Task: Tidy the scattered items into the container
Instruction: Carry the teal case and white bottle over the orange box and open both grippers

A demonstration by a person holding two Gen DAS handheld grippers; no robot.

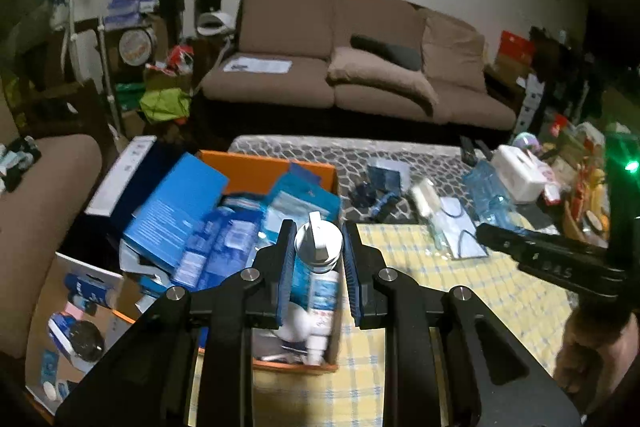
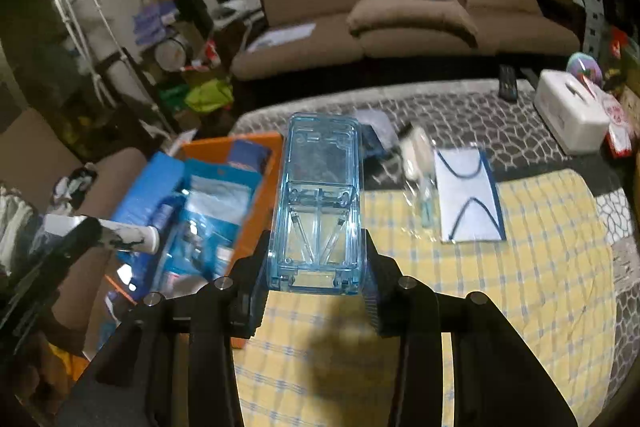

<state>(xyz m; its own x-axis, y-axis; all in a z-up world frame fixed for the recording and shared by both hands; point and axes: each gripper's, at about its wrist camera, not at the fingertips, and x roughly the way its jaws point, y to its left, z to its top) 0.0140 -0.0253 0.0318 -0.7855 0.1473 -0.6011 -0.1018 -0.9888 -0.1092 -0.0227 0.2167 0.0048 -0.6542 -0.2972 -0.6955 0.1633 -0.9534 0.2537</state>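
Well along, judging by the orange box (image 1: 256,167) at 10 o'clock on the table (image 1: 460,287), already heaped with blue packets, boxes and bottles. 2 more items on the way: left tongs (image 1: 318,259) clamped on a white spray bottle (image 1: 319,247) above the box's near end, right tongs (image 2: 316,267) clamped on a clear blue plastic case (image 2: 318,203) beside the box's right wall. Still out at 1 o'clock: a bagged face mask (image 2: 468,199), a small white bottle (image 2: 414,151), dark blue bits and a white tissue box (image 2: 568,115).
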